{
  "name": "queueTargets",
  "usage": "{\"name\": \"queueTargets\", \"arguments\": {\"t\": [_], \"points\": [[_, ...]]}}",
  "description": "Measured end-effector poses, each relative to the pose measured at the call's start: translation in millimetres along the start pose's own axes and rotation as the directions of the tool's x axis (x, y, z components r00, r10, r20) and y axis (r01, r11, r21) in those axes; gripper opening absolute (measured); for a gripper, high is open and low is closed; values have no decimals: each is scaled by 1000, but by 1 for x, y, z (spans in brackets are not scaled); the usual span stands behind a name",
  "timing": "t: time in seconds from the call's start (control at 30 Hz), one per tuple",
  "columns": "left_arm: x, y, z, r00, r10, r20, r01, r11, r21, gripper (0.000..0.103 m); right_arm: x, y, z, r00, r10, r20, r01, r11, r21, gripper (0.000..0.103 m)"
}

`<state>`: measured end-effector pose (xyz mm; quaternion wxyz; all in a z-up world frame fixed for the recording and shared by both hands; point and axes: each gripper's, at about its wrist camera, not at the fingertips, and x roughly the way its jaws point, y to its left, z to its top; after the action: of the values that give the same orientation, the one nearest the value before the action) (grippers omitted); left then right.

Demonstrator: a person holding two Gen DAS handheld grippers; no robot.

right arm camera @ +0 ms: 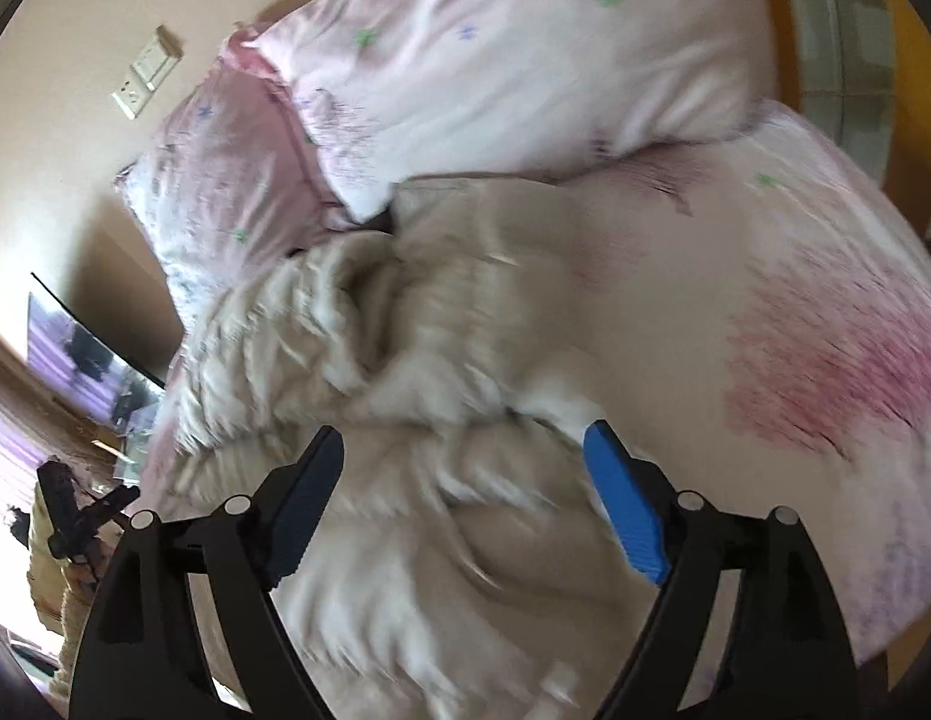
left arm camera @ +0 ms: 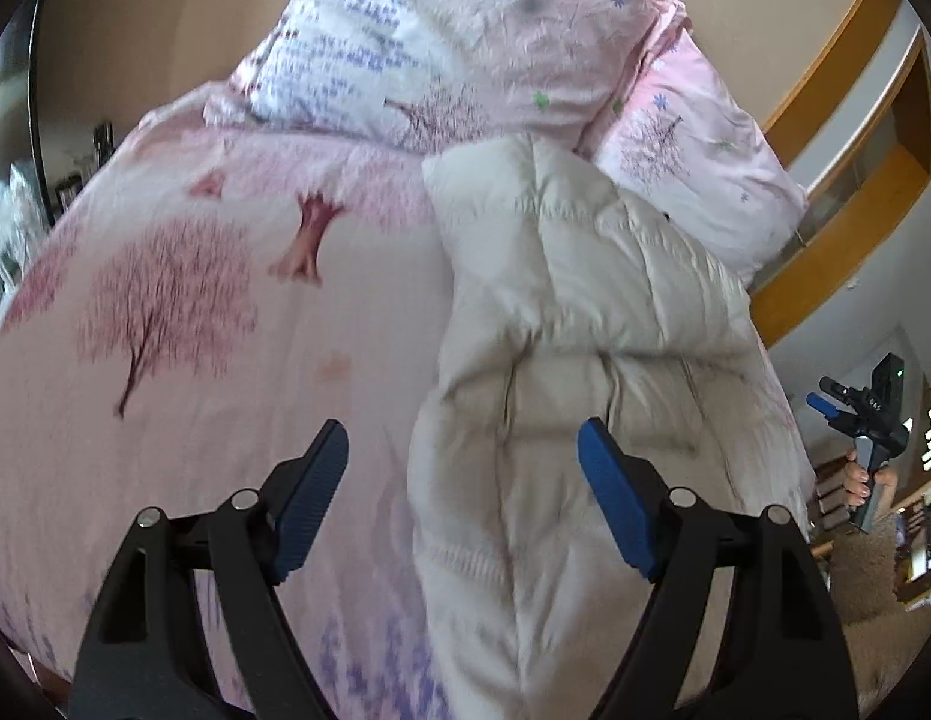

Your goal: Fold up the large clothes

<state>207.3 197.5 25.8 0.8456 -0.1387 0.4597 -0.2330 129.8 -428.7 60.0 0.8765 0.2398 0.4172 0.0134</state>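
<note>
Pink tree-print bedspread (left arm camera: 195,330) carries a soft, light puffer jacket (left arm camera: 585,312); my left gripper (left arm camera: 462,498) and right gripper (right arm camera: 465,498) gape empty; I'd pinch its hem.

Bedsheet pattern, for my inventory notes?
Pale pink bedsheet printed with pink trees; clearest in the left wrist view.

Cream padded coat (left arm camera: 585,312) on tree-print bed (left arm camera: 195,312)

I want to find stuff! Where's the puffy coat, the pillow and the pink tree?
Puffy coat (left arm camera: 585,276): left wrist view, its quilted middle.
Pillow (right arm camera: 525,60): right wrist view, its top face.
Pink tree (left arm camera: 165,300): left wrist view, its branches, printed on the bedcover.
</note>
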Motion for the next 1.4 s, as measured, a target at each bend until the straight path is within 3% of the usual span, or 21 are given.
{"name": "queueTargets", "arguments": {"t": [0.17,0.33,0.47,0.5,0.67,0.73,0.83,1.0,1.17,1.27,1.4], "points": [[2,8,-32,994,-86,-73,83,995,-51,79,-20,-57,-34,997,22,-71,-13,992,126,87],[6,11,-55,982,-161,-100,150,983,-110,79,-15,-99,-71,985,123,-123,-86,959,269,87],[15,10,-68,970,-204,-136,183,971,-151,76,-5,-110,-87,971,173,-166,-117,946,301,87],[16,10,-71,965,-222,-140,199,966,-163,72,-2,-110,-91,968,176,-178,-117,947,300,86],[19,9,-81,952,-272,-139,236,944,-233,63,-4,-106,-98,963,210,-170,-157,946,284,83],[18,9,-84,946,-292,-141,249,933,-259,63,-2,-105,-103,952,250,-175,-191,936,295,74],[17,7,-87,938,-314,-149,267,925,-271,69,0,-103,-108,945,278,-171,-220,929,297,72],[12,6,-88,941,-298,-159,246,927,-285,71,5,-95,-113,922,340,-184,-276,912,302,65],[11,5,-99,917,-363,-164,297,898,-325,70,5,-86,-116,916,358,-184,-298,910,286,56],[12,2,-104,916,-364,-170,295,896,-330,58,5,-83,-117,916,358,-184,-301,913,277,43],[16,6,-111,908,-386,-160,306,875,-375,37,3,-79,-117,924,339,-177,-287,921,265,24]]}}
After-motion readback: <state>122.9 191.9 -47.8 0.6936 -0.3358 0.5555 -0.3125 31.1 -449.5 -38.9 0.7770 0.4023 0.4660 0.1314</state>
